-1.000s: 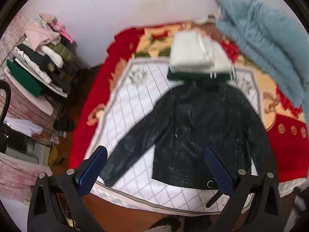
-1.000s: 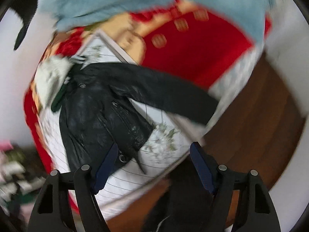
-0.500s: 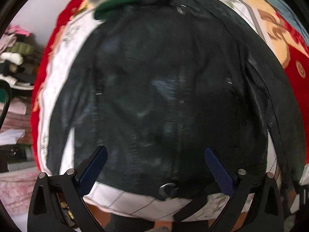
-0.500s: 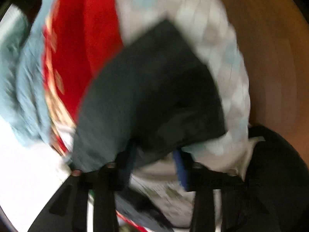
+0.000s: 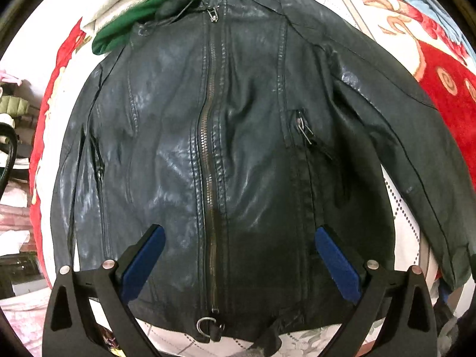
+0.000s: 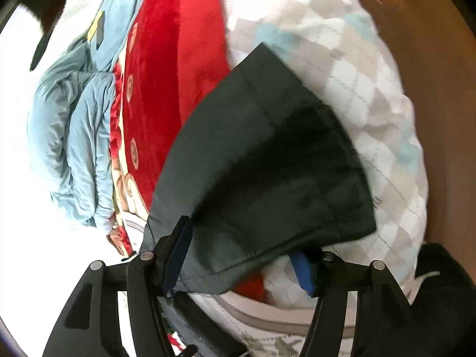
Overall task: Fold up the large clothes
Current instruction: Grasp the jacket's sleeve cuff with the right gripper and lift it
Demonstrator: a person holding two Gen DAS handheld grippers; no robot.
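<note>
A black leather jacket [image 5: 238, 148] lies front up and zipped on a white quilted bed cover [image 5: 407, 232], sleeves spread. My left gripper [image 5: 238, 255] is open just above the jacket's lower front, one blue pad on each side of the zipper. In the right wrist view the jacket's sleeve end [image 6: 261, 163] lies across my right gripper [image 6: 241, 255]. The cuff sits between its blue pads, which stand wide apart and are not closed on it.
A folded green and white garment [image 5: 125, 26] lies at the jacket's collar. A red patterned blanket [image 6: 178, 44] and a light blue garment [image 6: 74, 136] lie beside the sleeve. A checked bedsheet [image 6: 342, 59] hangs over the bed edge above a brown wooden floor [image 6: 440, 59].
My left gripper has dropped from high above the bed to just over the jacket's front. My right gripper has swung to the sleeve end and its pads now straddle the cuff.
</note>
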